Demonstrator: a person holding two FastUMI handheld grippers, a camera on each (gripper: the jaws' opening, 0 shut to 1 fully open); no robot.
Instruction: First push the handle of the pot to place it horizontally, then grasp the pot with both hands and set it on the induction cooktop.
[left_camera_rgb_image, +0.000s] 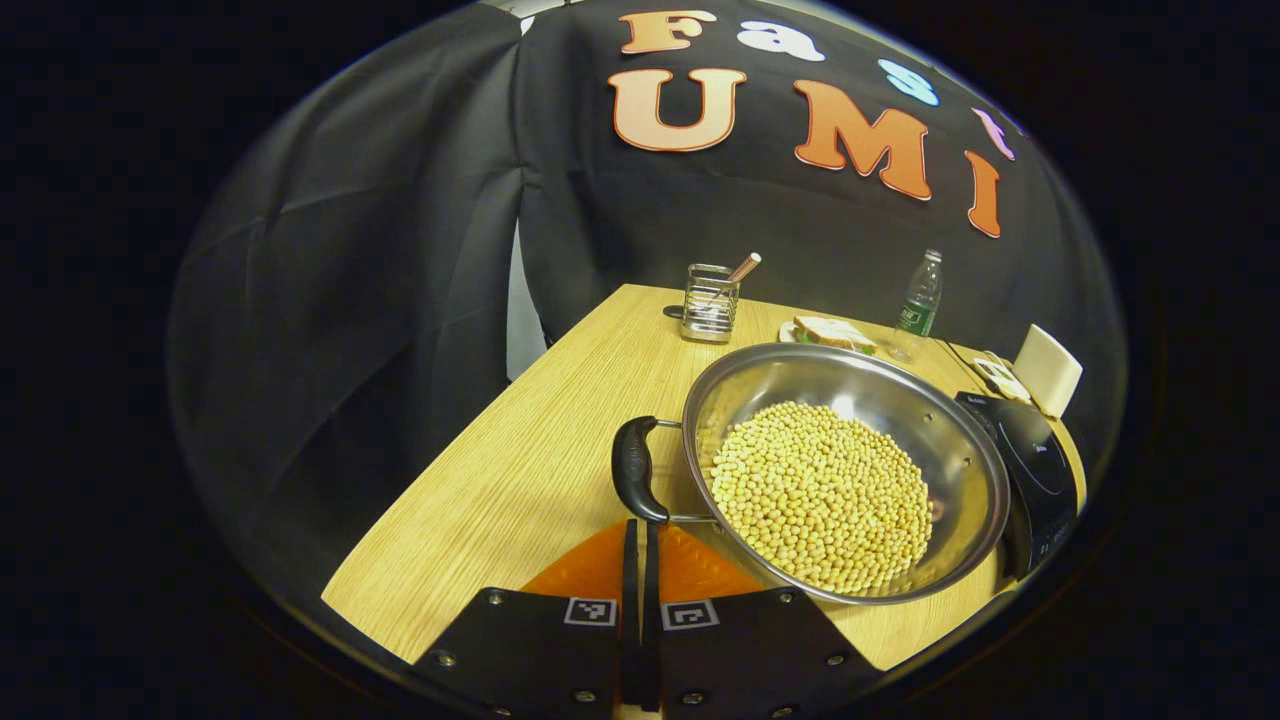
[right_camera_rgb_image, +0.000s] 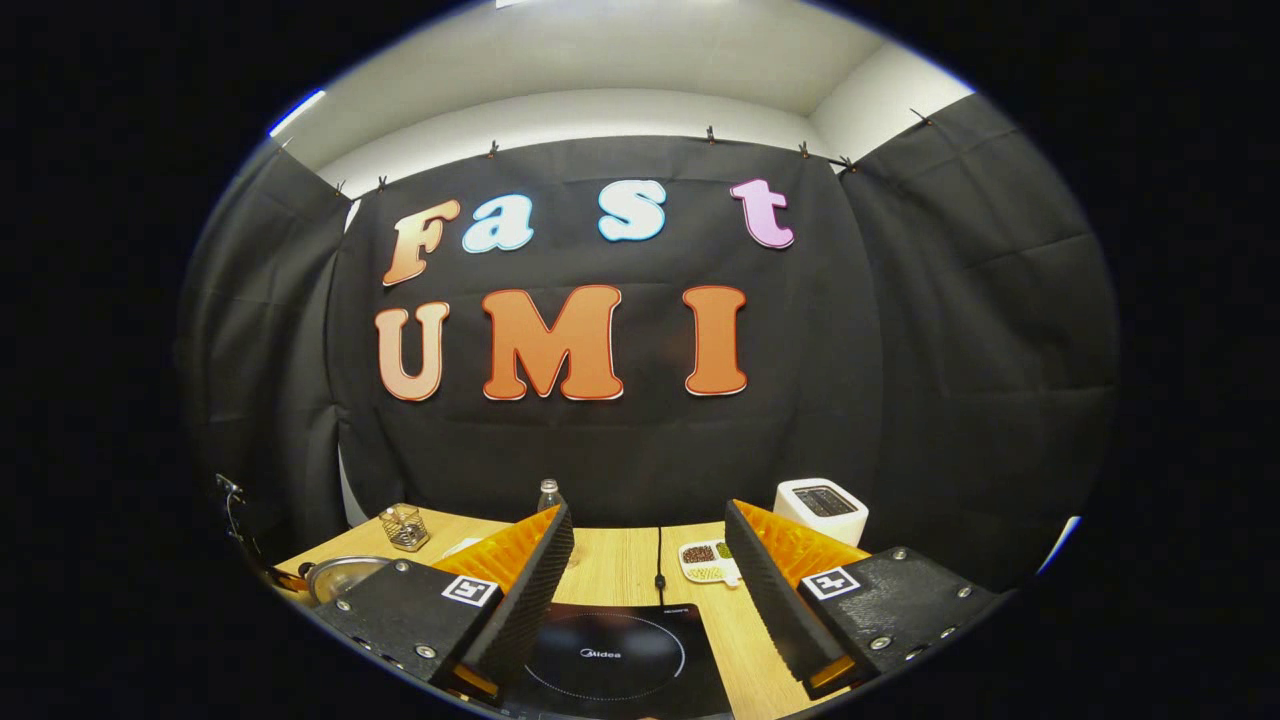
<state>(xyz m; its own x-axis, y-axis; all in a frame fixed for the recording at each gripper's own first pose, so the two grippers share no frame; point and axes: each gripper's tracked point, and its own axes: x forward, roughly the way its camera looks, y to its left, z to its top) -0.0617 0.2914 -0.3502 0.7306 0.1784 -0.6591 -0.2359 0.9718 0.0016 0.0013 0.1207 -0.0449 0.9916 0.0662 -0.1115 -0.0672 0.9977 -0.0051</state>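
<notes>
We are seeing a steel pot (left_camera_rgb_image: 850, 470) of yellow beans sitting left of, touching, the black induction cooktop (left_camera_rgb_image: 1035, 470).

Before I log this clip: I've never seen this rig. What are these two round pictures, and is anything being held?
Each picture comes from a fisheye camera riding on a hand-held two-finger gripper, looking along its fingers.

Left gripper view: the left gripper is shut, empty, its tips just short of the pot handle. The pot, full of beans, stands on the table; the cooktop is beyond it. Farther back are a wire holder, a sandwich and a bottle.

Right gripper view: the right gripper is open, empty, above the cooktop. A small snack dish and a white appliance lie behind.

Nothing is held.
</notes>
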